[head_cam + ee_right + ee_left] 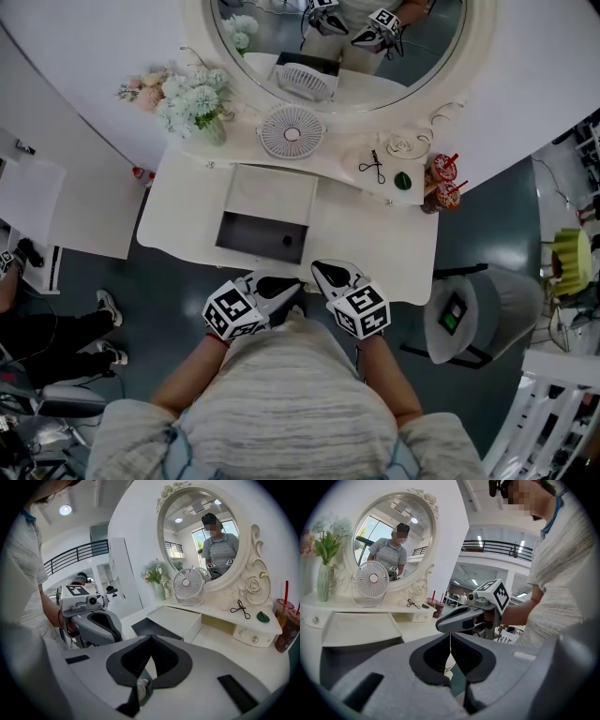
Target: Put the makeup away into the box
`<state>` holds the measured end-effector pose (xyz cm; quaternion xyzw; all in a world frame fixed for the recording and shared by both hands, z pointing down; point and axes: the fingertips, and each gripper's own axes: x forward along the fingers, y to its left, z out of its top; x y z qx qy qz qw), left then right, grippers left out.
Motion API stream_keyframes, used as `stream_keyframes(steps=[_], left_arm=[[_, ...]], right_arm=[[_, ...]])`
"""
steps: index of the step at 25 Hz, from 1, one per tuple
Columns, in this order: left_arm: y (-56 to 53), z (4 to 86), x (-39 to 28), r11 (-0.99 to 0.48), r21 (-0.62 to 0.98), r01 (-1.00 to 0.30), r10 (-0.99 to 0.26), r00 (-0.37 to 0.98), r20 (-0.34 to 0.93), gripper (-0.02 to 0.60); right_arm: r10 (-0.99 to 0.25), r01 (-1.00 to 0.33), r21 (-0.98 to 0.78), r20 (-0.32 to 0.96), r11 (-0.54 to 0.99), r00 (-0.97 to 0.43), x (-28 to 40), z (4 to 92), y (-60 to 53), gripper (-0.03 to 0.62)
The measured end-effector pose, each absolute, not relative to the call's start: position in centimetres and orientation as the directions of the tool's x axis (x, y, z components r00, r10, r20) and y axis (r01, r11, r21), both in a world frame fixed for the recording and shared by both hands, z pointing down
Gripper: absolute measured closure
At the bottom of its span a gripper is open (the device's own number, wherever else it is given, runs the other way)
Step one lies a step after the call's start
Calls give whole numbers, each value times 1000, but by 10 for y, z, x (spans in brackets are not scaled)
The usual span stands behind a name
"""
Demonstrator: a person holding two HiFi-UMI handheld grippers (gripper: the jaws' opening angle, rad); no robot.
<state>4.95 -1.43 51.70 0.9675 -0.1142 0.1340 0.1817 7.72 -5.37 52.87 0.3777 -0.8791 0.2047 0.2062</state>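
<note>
Left gripper [450,635], right gripper [149,638]: jaws together.

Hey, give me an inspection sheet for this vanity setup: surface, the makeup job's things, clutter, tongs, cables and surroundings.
Surface: white vanity table, mostly bare at the front.
Job's things: open box mid-table, dark inside; eyelash curler and small green item on the raised shelf, outside the box.
Clutter: fan, flower vase, two red cups with straws.
Tongs: left tongs and right tongs both shut, empty, side by side at the table's front edge.
Cables: nothing seen on the table.
Surroundings: oval mirror behind; another person's legs at left.
</note>
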Motion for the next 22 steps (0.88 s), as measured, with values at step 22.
stream_keyframes(steps=[22], left_arm=[[-9, 520, 46, -908, 326, -264, -159, 936, 315, 568]], right_arm=[[-570, -747, -217, 525, 628, -632, 74, 535, -47, 586]])
